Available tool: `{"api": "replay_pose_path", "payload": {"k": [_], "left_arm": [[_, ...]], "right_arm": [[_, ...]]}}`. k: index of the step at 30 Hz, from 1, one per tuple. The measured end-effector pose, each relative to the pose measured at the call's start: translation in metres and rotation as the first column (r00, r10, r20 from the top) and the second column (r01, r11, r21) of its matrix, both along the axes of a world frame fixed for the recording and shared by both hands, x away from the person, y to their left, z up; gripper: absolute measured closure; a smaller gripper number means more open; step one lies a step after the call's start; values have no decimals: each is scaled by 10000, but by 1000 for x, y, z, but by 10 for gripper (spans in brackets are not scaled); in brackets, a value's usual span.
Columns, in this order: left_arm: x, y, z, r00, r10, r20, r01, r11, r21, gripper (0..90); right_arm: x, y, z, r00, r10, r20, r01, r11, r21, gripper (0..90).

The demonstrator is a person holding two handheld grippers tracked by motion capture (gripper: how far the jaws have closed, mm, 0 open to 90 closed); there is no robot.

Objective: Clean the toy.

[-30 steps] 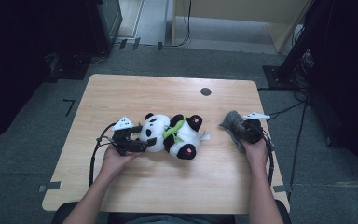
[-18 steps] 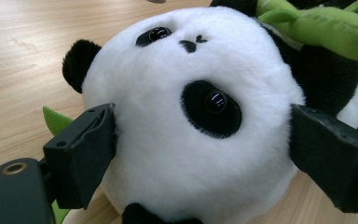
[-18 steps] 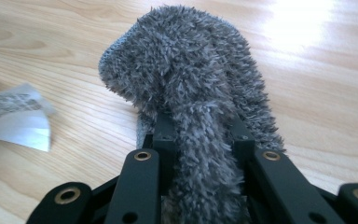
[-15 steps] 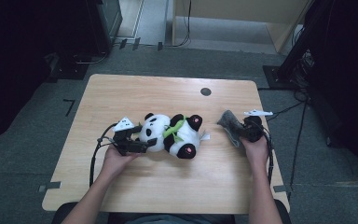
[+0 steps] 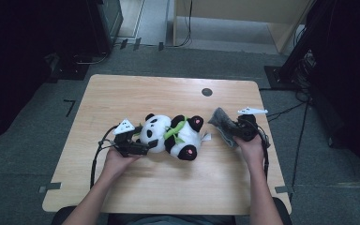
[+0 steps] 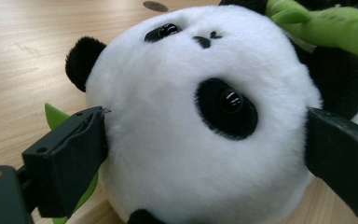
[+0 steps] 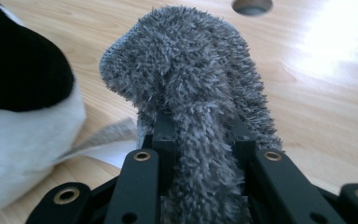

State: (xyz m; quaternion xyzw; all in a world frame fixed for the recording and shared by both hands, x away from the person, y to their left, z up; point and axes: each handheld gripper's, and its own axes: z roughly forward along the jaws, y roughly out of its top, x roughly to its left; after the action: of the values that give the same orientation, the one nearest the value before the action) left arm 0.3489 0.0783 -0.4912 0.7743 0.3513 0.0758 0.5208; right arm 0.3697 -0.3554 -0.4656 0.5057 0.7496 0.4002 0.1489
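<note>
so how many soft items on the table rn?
2. A plush panda lies mid-table, its head between the left gripper jaws. A fuzzy grey cloth sits to its right, pinched in the right gripper. Nothing else soft in view.

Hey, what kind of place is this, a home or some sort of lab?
Probably a lab or studio: a bare wooden table on grey carpet, floor cables and dark equipment stands around it.

A light wooden table (image 5: 168, 93) filled the centre of the frame, with a small round dark hole (image 5: 206, 92) near its upper right. Grey carpet (image 5: 28, 140) surrounded it, and a pale wooden cabinet (image 5: 243, 14) stood along the top edge.
</note>
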Motion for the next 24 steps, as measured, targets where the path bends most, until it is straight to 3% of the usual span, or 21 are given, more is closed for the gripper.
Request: {"api": "replay_pose_path", "payload": {"k": [6, 9, 16, 20, 24], "left_arm": [[2, 1, -2, 9997, -208, 146, 208, 9998, 29, 15], [5, 2, -3, 9993, -366, -108, 366, 9993, 20, 2], [4, 0, -7, 9980, -350, -518, 372, 9984, 423, 14], [3, 1, -6, 9986, -273, -459, 291, 9988, 395, 149], [-1, -1, -3, 9988, 149, -457, -125, 9986, 514, 305]], "right_arm": [[-2, 9, 9, 9996, 195, 197, -195, 9998, -25, 715], [-3, 15, 15, 9990, 302, 316, -303, 9995, 7, 713], [-2, 25, 27, 9968, 519, 611, -522, 9986, 20, 709], [2, 31, 32, 9963, 558, 656, -565, 9984, 95, 710], [6, 38, 37, 9958, 703, 595, -717, 9972, 225, 711]]}}
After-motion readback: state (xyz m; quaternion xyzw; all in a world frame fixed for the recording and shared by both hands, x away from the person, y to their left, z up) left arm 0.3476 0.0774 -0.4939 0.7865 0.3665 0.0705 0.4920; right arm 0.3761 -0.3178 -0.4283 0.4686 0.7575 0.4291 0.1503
